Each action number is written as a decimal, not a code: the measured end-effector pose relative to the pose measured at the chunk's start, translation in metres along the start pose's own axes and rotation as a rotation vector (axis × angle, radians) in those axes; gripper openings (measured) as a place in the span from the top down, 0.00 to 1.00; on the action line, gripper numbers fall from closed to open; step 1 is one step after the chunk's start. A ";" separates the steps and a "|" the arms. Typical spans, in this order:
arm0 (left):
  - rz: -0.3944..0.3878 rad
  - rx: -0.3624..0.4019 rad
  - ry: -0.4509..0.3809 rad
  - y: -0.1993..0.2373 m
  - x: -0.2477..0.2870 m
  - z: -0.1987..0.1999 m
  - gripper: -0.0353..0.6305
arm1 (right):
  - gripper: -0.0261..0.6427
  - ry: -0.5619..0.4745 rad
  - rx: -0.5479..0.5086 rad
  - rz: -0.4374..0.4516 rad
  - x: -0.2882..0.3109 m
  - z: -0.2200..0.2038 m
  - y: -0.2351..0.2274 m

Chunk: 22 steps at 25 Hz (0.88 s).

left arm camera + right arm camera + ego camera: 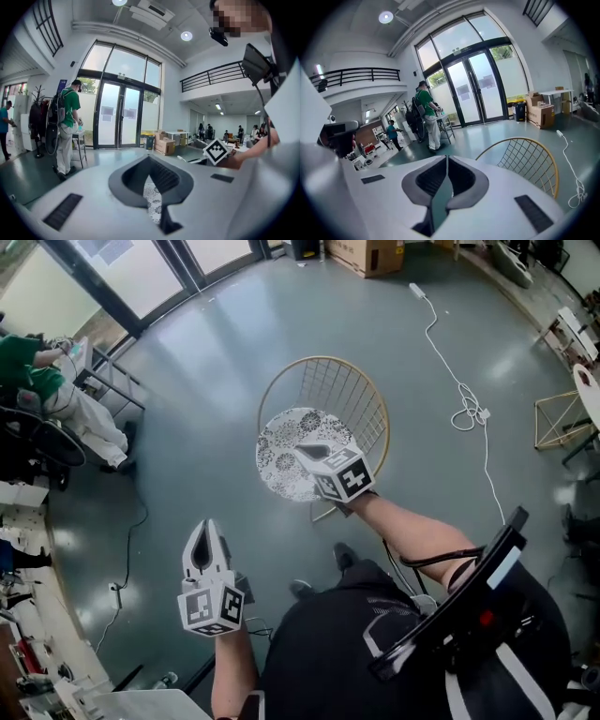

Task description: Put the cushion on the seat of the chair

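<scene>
Since the round white cushion with a dark floral print (286, 451) already lies flat on the seat of the gold wire-backed chair (349, 390), the placing step looks finished or all but finished. The cushion covers the seat on the open side of the curved mesh back, and the chair stands alone on the grey-green polished floor (216, 381).

The right gripper (314, 452) hangs over the cushion in the head view, with its jaws pressed together and nothing between them. Its own view looks out across the room past the chair's mesh back, not down onto fabric, so I judge it to be clear of the cushion and not touching it. The left gripper (204, 538) is held near the person's body, well apart from the chair. Its jaws also meet at the tips and are empty, and only a sliver of the patterned cushion shows through the gap behind them.

What remains is probably a check that the cushion sits centred and does not overhang the front edge. If it needs a nudge, a shut gripper pushing gently at its rim would do. Otherwise both grippers only need to stay clear of the wire back.
</scene>
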<state>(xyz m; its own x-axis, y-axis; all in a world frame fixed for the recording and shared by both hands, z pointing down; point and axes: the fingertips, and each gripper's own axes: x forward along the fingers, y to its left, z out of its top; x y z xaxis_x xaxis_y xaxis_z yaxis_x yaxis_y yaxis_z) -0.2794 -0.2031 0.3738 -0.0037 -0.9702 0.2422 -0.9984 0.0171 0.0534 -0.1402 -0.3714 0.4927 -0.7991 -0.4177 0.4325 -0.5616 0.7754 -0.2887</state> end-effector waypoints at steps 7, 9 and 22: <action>-0.006 -0.020 -0.058 0.039 -0.024 0.018 0.93 | 0.94 -0.123 -0.048 0.044 -0.022 0.058 0.065; -0.006 -0.022 -0.074 0.047 -0.030 0.024 0.93 | 0.94 -0.158 -0.051 0.052 -0.028 0.073 0.082; -0.023 -0.094 -0.170 0.064 -0.063 0.051 0.93 | 0.94 -0.290 -0.108 0.124 -0.070 0.119 0.158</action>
<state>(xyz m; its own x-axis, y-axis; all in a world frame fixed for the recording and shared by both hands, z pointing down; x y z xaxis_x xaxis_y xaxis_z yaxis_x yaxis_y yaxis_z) -0.3461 -0.1530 0.3121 0.0016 -0.9973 0.0729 -0.9887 0.0093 0.1495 -0.1982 -0.2760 0.3149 -0.8966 -0.4222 0.1338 -0.4424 0.8681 -0.2252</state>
